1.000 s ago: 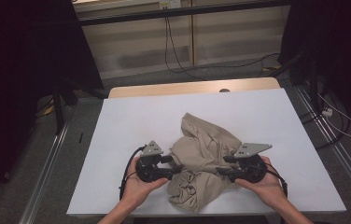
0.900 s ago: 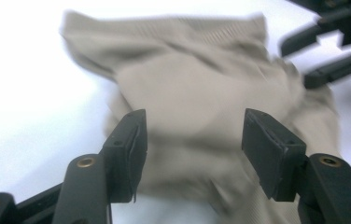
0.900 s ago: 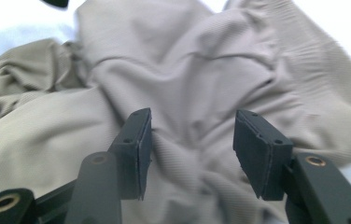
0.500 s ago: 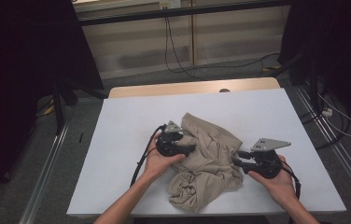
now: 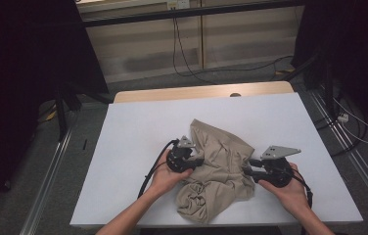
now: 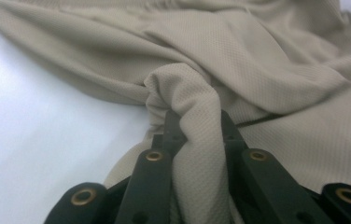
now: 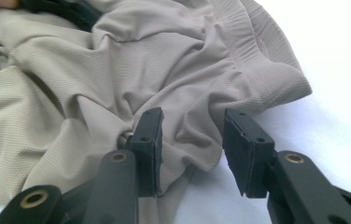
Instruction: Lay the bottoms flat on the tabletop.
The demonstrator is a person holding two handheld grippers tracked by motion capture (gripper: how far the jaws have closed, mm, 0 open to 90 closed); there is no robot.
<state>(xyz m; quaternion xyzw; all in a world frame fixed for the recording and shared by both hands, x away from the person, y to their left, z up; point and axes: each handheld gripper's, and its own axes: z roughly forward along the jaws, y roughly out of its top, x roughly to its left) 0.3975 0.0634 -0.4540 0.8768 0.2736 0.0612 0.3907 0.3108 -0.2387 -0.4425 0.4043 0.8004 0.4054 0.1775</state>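
A crumpled beige garment lies on the white table, near its front edge. My left gripper is at the garment's left side; its jaws have just been closing. In the left gripper view it is shut on a raised fold of the beige garment. My right gripper is at the garment's right edge, and its jaws have just opened a little. In the right gripper view it stands open over bunched cloth near the ribbed hem, with a gap at the right pad.
A wooden strip runs along the table's far edge. Cables lie on the floor behind it, and metal rails run along both sides. White table surface spreads left, right and beyond the garment.
My left gripper moved away from me and rightward onto the garment's left side and closed on a fold. My right gripper shifted slightly right to the garment's right edge.
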